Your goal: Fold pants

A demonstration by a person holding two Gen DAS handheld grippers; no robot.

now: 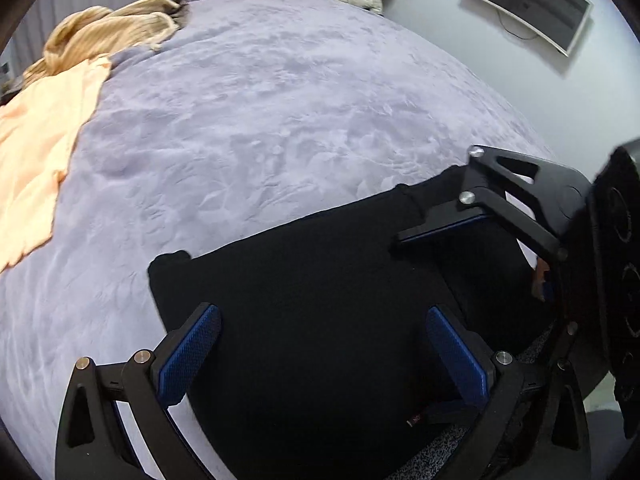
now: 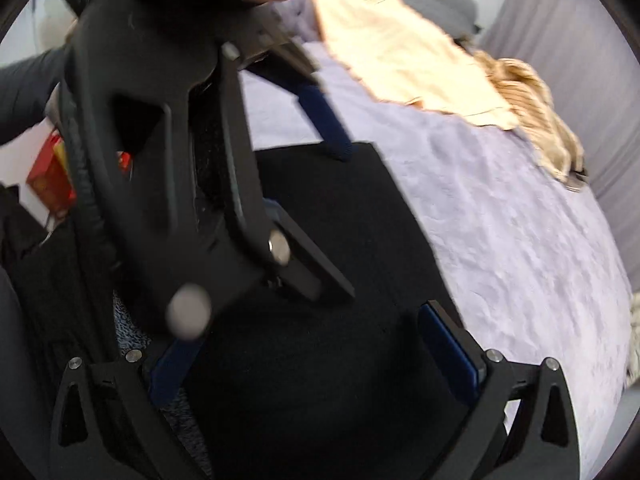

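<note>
Both grippers hang over the near edge of the bed: the left gripper (image 1: 324,344) has its blue-padded fingers spread wide with nothing pressed between them, and the right gripper (image 2: 316,356) stands just as wide, its pads clear of the cloth.

Beneath them lie the black fabric pants (image 1: 312,280), folded into a flat, roughly rectangular slab on the lilac plush bed cover (image 1: 260,120). In the left wrist view the slab's long axis runs from a rounded corner at lower left up toward the right, where a narrow cuffed end pokes out beside the right gripper's finger. Its near part runs out of view under the grippers, so the full length cannot be told. The uniform black hides any seams or fold lines.

In the right wrist view the left gripper fills the left half, blurred, covering much of the pants.

Well apart, at the far side, lie a peach cloth (image 1: 44,136) and a tan ribbed garment (image 1: 108,24).
</note>
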